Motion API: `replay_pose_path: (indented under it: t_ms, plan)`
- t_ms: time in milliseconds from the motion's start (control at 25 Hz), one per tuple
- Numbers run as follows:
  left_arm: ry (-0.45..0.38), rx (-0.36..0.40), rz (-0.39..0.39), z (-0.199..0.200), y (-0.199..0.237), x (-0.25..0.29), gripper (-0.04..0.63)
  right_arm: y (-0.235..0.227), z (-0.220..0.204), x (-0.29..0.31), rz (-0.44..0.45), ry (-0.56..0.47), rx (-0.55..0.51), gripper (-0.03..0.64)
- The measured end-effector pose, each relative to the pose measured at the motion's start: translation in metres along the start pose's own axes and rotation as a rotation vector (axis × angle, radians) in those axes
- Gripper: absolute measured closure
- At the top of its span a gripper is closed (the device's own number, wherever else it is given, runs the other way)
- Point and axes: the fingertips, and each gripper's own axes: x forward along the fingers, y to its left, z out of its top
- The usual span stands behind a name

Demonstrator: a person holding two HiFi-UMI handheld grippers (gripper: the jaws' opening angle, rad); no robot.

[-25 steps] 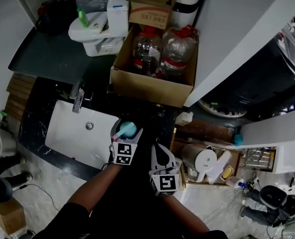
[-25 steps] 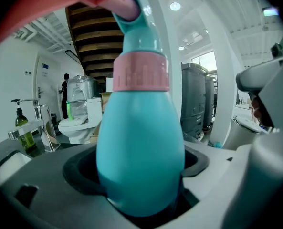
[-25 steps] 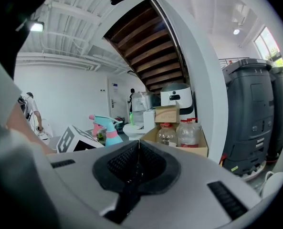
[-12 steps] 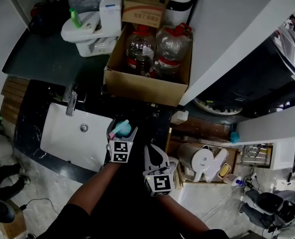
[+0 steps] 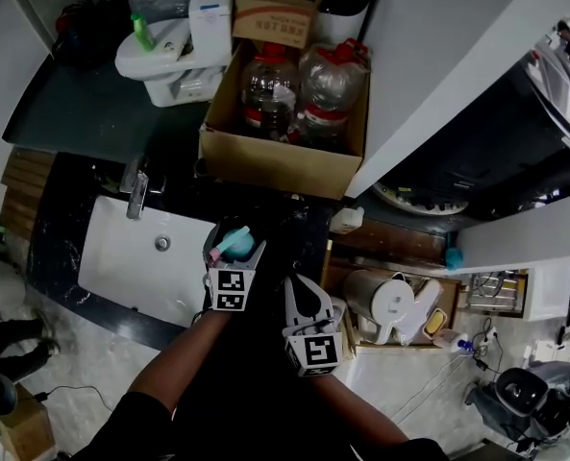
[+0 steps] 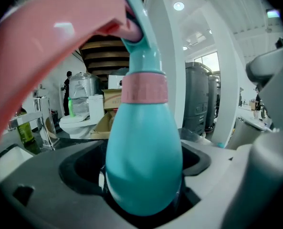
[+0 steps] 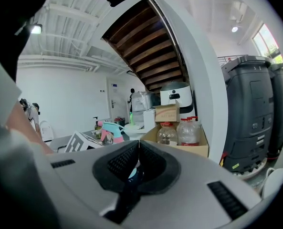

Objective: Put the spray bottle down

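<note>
Spray bottle (image 5: 236,243): teal pear-shaped body, pink collar, pink trigger head. Upright between the jaws of the left gripper (image 5: 235,250), body deep in the gripper's throat, head leaning toward that gripper's left. Over the black counter (image 5: 289,229); contact of base with counter not to be made out.

Left gripper: jaws wide and opening, spray bottle between them. Thin dark gap along the body's left side, right side very close to its pad. Marker cube just behind the jaws, forearm trailing back from it.

Right gripper (image 5: 299,284): just beside the left gripper, on its right and slightly behind. Jaws closed tip to tip, nothing clamped; only a sliver of teal visible through the slot behind the tips. Spray bottle (image 7: 112,130) ahead and to the left in the right gripper view.

Sink (image 5: 111,267): white basin set in the counter, immediately left of the left gripper. Faucet (image 5: 136,192): chrome, at the basin's far edge, ahead-left of the left gripper.

Cardboard box (image 5: 275,166): open-topped, ahead of both grippers, well apart from them. Two clear jugs (image 5: 268,89) with red caps inside, side by side.

Toilet (image 5: 164,51): white, farther ahead and left of the box. Green bottle (image 5: 142,35) on it.

Small carton (image 5: 270,17): brown, beyond the jugs.

Kettle (image 5: 381,301): white, near the right gripper on its right, lower than the counter.
</note>
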Motion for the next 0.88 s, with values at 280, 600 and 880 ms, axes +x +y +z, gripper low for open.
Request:
replay_pose_path:
  t_ms: [280,600,880]
  plan:
    - [0.01,0.018,-0.035,-0.008,-0.001,-0.011,0.123,0.007,0.001,-0.009,0.011,-0.014,-0.008,0.6]
    - [0.034,0.013,-0.055,-0.016,-0.011,-0.033,0.121,0.016,-0.002,-0.024,0.011,-0.015,-0.016,0.6]
    - [0.032,0.013,-0.058,-0.023,-0.017,-0.064,0.121,0.017,0.01,-0.031,-0.014,-0.055,-0.031,0.6]
